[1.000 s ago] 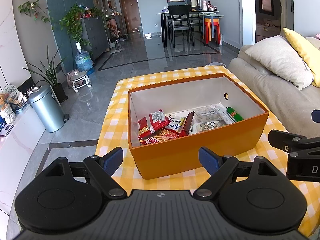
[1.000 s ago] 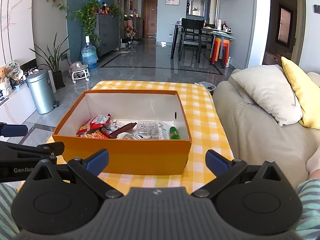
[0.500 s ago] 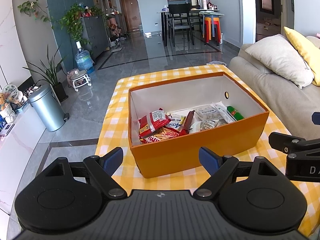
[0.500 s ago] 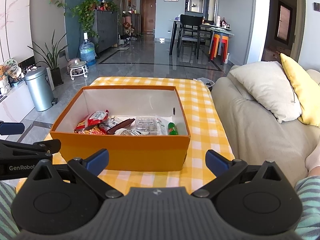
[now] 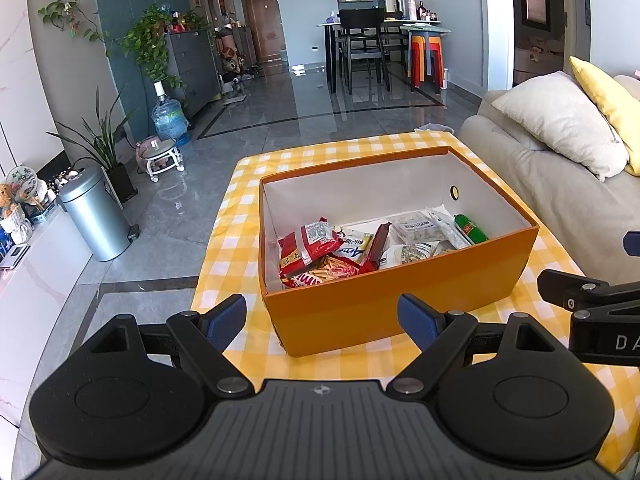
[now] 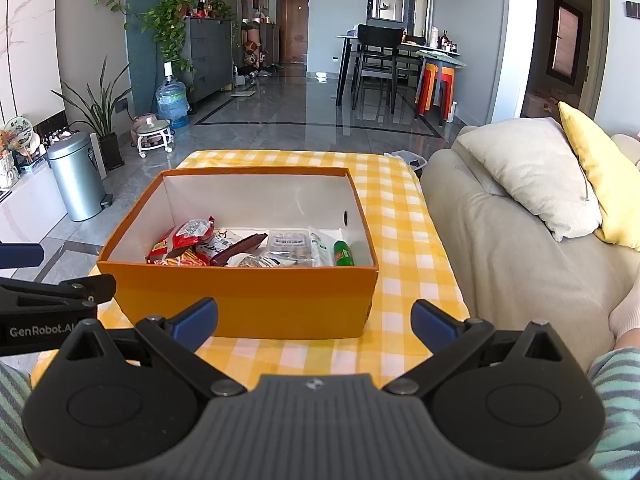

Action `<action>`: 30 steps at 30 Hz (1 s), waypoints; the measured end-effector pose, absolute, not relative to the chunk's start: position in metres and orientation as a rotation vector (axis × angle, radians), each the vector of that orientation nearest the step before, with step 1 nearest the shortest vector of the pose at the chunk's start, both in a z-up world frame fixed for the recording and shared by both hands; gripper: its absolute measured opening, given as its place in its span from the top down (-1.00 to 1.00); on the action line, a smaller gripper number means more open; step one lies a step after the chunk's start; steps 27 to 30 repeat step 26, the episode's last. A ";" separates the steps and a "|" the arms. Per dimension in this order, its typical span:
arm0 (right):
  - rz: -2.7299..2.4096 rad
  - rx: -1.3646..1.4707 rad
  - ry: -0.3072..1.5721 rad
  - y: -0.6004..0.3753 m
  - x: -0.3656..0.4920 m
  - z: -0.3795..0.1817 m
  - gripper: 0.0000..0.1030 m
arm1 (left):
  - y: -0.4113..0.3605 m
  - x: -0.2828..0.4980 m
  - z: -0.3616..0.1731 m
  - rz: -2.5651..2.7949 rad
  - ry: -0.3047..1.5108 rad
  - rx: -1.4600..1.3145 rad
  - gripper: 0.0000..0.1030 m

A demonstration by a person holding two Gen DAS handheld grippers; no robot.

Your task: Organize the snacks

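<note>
An orange box (image 5: pixel 400 300) (image 6: pixel 248 300) stands on the yellow checked table (image 5: pixel 240 184) (image 6: pixel 400 216). It holds several snack packets: a red packet (image 5: pixel 308 242) (image 6: pixel 182 236), a dark brown bar (image 5: pixel 378 246) (image 6: pixel 240 249), a clear packet (image 5: pixel 420 226) (image 6: pixel 290 242) and a green tube (image 5: pixel 472 230) (image 6: pixel 343 254). My left gripper (image 5: pixel 322 322) is open and empty, just short of the box's near left corner. My right gripper (image 6: pixel 314 324) is open and empty, in front of the box's near wall.
A beige sofa (image 6: pixel 512 256) with a grey cushion (image 6: pixel 532 176) and a yellow cushion (image 6: pixel 600 176) runs along the table's right side. A metal bin (image 5: pixel 96 216) and plants stand on the floor to the left. A dining table with chairs (image 6: pixel 384 60) is far behind.
Both grippers have drawn back slightly from the box and stay open. The right view has risen a little, showing more of the box's inside.
</note>
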State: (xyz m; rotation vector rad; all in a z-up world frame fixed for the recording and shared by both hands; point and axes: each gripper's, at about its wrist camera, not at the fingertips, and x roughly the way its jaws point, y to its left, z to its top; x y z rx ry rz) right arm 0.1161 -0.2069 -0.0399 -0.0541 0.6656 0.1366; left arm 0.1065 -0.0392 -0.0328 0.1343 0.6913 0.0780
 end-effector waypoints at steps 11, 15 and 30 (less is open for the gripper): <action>0.131 -0.048 0.677 -0.207 0.116 -0.040 -0.93 | -0.040 0.105 -0.030 0.075 0.696 0.130 -0.94; 0.132 -0.040 0.683 -0.207 0.115 -0.041 -0.93 | -0.040 0.103 -0.028 0.067 0.693 0.133 -0.94; 0.129 -0.017 0.698 -0.209 0.118 -0.041 -0.93 | -0.038 0.101 -0.021 0.055 0.687 0.117 -0.94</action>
